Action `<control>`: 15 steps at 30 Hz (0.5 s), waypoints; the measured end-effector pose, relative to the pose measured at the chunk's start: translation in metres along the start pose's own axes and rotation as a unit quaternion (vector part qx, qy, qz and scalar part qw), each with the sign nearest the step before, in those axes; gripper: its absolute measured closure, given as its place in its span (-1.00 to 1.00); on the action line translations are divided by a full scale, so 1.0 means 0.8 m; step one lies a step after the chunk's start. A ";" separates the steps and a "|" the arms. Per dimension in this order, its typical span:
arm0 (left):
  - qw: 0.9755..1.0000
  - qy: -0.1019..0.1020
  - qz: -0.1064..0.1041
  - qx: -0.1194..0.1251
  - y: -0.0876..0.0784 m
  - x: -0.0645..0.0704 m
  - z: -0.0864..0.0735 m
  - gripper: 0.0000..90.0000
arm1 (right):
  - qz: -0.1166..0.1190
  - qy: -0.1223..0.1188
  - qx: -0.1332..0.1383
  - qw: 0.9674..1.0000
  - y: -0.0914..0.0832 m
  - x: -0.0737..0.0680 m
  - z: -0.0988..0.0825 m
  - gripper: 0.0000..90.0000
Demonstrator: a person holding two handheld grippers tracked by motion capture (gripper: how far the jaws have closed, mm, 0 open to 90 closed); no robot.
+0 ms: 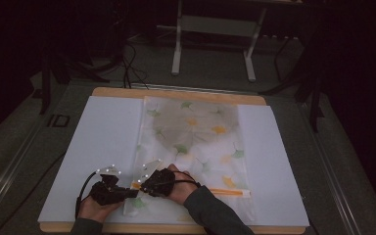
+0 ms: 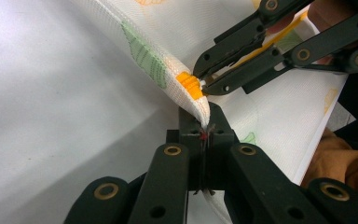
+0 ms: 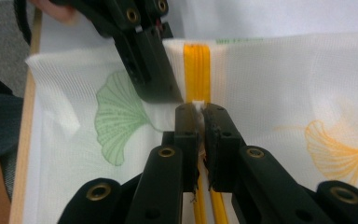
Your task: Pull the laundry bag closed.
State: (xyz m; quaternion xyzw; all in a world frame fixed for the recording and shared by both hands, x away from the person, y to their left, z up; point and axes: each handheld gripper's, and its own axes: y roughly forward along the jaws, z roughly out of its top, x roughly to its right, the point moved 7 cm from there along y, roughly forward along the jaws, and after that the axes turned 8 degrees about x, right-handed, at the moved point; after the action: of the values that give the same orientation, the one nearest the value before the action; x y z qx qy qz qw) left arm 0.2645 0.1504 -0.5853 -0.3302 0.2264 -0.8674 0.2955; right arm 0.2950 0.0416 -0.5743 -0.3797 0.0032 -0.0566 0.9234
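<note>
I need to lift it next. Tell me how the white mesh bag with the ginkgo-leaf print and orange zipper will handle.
The white mesh bag with the ginkgo-leaf print is probably floppy: its corner folds and drapes where the left gripper pinches it. Likely light, being thin and see-through. The orange zipper, clamped by the right gripper, looks the stiffest part.

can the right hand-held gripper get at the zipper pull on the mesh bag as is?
Probably yes. The right hand-held gripper already looks shut on a small white tab at the orange zipper of the mesh bag. The left hand-held gripper pinches the fabric beside it, not across it.
</note>
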 end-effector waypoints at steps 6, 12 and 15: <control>1.000 -0.003 0.000 0.005 -0.002 -0.001 0.001 0.97 | -0.002 0.004 -0.007 1.000 0.001 0.001 -0.007 0.88; 1.000 -0.002 0.000 0.008 -0.004 -0.002 0.001 0.97 | -0.008 -0.001 -0.015 1.000 0.000 0.001 -0.011 0.88; 1.000 -0.002 0.001 0.009 -0.005 -0.002 0.001 0.97 | -0.009 0.001 -0.018 1.000 -0.001 0.001 -0.013 0.88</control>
State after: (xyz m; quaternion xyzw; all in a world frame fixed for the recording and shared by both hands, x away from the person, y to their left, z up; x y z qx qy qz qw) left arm 0.2649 0.1541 -0.5833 -0.3290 0.2183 -0.8686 0.2994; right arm 0.2954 0.0336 -0.5808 -0.3960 0.0019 -0.0651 0.9160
